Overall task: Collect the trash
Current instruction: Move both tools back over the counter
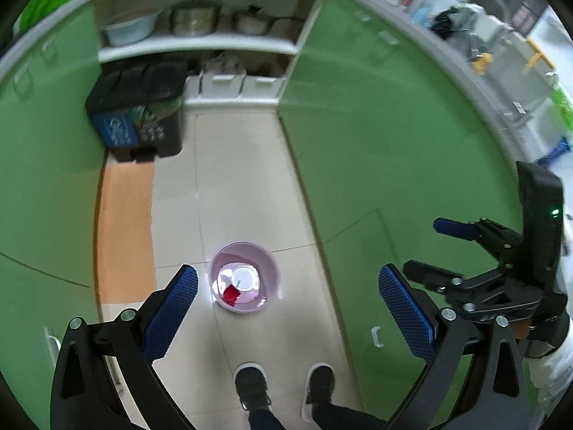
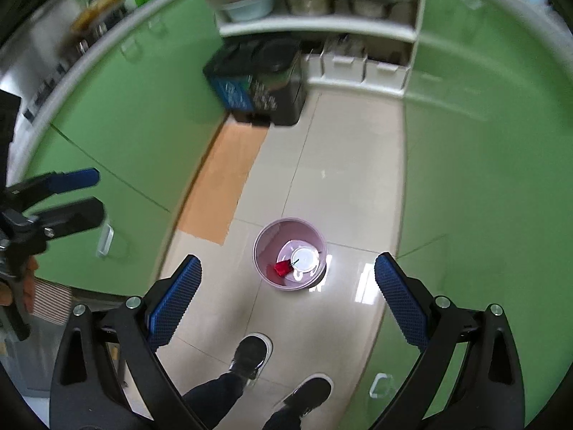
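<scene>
Both of our tongs fill the near edge of each view with their blue-padded fingers spread wide and nothing between them. Through the left tongs [image 1: 288, 301] we look down on a pink wastebasket [image 1: 244, 276] standing on the pale tiled floor [image 1: 247, 186], and through the right tongs [image 2: 288, 297] we see the same basket [image 2: 290, 253] from the other side. Neither pair touches it; both hang well above it. In the left view the right tongs also show at the right edge, jaws apart; in the right view the left tongs show at the left edge, jaws likewise apart.

Inside the basket lies the collected trash: a crumpled red wrapper [image 1: 231, 294] beside a round white lid or cup [image 1: 245, 278], both resting on the bottom. From the right view the red piece [image 2: 282, 268] lies left of the white one [image 2: 304, 258].

Near us, below the basket, our two dark shoes [image 1: 252, 385] with white soles stand on the tiles. Green cabinet doors [image 1: 358, 143] line both sides of the aisle. At the far end a black recycling bin [image 1: 138, 114] with a blue label sits on the floor, left of open white shelves [image 1: 200, 41] holding pots and a basin. An orange mat [image 1: 123, 229] lies along the left cabinets, between the bin and us.
</scene>
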{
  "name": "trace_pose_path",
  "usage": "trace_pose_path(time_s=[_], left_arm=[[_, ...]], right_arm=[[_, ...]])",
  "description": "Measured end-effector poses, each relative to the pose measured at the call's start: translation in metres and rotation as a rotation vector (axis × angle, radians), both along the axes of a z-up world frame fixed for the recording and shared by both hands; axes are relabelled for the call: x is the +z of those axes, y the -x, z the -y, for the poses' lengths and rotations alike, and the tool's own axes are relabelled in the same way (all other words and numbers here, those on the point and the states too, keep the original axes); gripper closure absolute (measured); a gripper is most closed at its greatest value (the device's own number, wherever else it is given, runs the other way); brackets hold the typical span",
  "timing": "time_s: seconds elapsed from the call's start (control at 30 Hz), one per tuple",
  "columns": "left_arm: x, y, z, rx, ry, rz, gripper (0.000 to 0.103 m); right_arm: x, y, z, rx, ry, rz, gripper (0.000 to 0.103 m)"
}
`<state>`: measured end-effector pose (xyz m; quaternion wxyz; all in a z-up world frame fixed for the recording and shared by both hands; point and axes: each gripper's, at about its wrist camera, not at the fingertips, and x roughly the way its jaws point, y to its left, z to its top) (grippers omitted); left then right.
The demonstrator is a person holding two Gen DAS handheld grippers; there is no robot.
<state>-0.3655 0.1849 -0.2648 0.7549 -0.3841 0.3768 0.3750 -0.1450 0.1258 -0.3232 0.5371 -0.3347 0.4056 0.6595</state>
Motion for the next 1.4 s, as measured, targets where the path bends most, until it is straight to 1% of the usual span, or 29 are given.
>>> trace_pose_path(time_s=[0.03,0.1,0.13,0.2,0.23,0.27,0.33,0.43,0.5,0.63,0.73,0.93,1.17,1.33,1.4], left_arm=[[0.024,-0.007,0.008,-0.018,-0.010,-0.004,0.006],[0.059,-0.017,0.018,-0.043,-0.026,0.002,0.006],[0.081,-0.024,0.024,-0.064,-0.038,0.008,0.006],[0.111,-0.037,0.035,-0.099,-0.062,0.008,0.006],[0.129,-0.045,0.040,-0.120,-0.079,0.013,0.006],[0.142,-0.051,0.044,-0.139,-0.091,0.022,0.006],[0.167,-0.068,0.053,-0.185,-0.115,0.040,0.006],[0.190,-0.097,0.065,-0.268,-0.135,0.070,0.006],[0.199,-0.117,0.074,-0.327,-0.148,0.080,0.006],[0.217,-0.165,0.087,-0.454,-0.166,0.101,0.006],[0.228,-0.200,0.101,-0.545,-0.188,0.112,0.006],[0.242,-0.259,0.132,-0.673,-0.208,0.134,0.006],[0.237,-0.323,0.165,-0.777,-0.216,0.108,0.006],[0.226,-0.359,0.180,-0.816,-0.198,0.089,0.006],[0.222,-0.367,0.183,-0.820,-0.190,0.082,0.006]], right_arm=[[0.027,-0.006,0.012,-0.018,-0.014,-0.006,0.005],[0.070,-0.019,0.033,-0.055,-0.046,-0.008,0.005],[0.086,-0.024,0.041,-0.070,-0.058,-0.008,0.005],[0.131,-0.041,0.066,-0.121,-0.097,-0.002,0.004],[0.143,-0.048,0.075,-0.139,-0.109,-0.001,0.004],[0.161,-0.059,0.091,-0.170,-0.129,0.005,0.004],[0.183,-0.075,0.113,-0.220,-0.156,0.020,0.003],[0.211,-0.107,0.155,-0.337,-0.188,0.042,0.003],[0.220,-0.127,0.180,-0.409,-0.202,0.053,0.003],[0.230,-0.163,0.233,-0.560,-0.220,0.073,0.003],[0.233,-0.186,0.265,-0.649,-0.223,0.090,0.003],[0.238,-0.223,0.320,-0.783,-0.237,0.110,0.003],[0.231,-0.260,0.349,-0.841,-0.219,0.111,0.003],[0.213,-0.285,0.351,-0.834,-0.179,0.094,0.003],[0.200,-0.298,0.349,-0.825,-0.155,0.079,0.003]])
